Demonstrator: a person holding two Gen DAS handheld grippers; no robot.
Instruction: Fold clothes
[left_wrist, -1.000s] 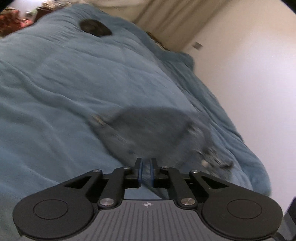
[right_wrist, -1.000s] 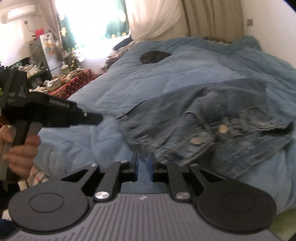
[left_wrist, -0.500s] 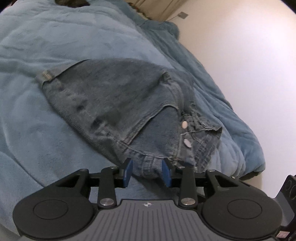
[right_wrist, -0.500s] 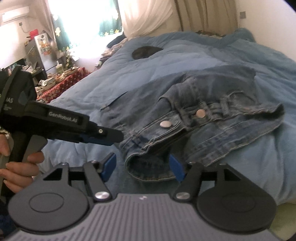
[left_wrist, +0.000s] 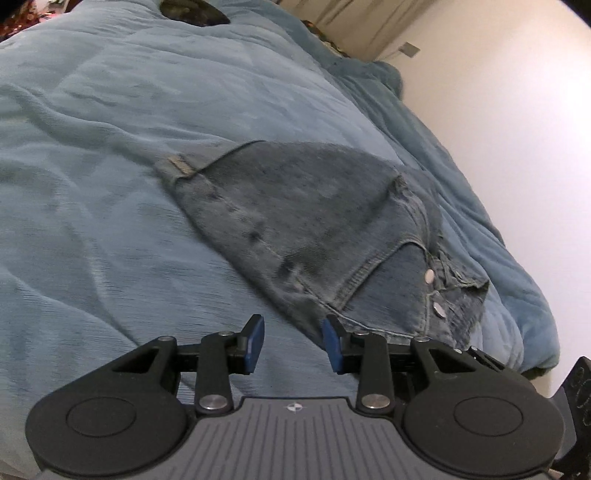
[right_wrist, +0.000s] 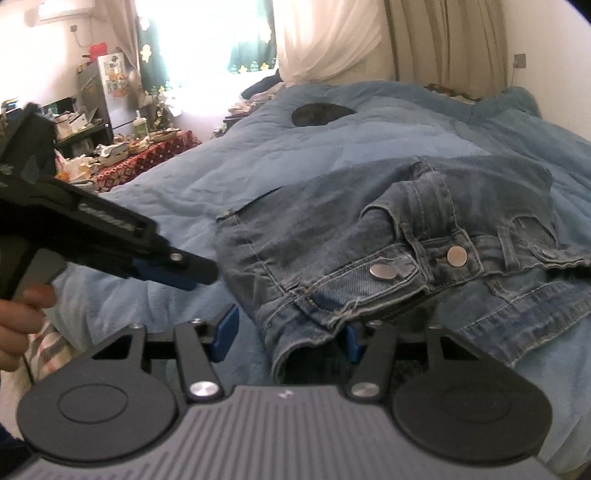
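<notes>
Denim jacket (left_wrist: 306, 225) lies partly folded on the blue bed (left_wrist: 110, 184), its hem corner just ahead of the wide-open, empty left gripper (left_wrist: 291, 345); right view shows the right gripper (right_wrist: 288, 332) likewise wide, straddling the cuff, apparently to take hold.

Jacket (right_wrist: 388, 254) on bed (right_wrist: 229, 184), dark object (right_wrist: 321, 113) behind it

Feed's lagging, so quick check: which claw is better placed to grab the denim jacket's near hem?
Right. The right claw is open astride the denim jacket hem; the left claw, also open, sits at its corner.
</notes>
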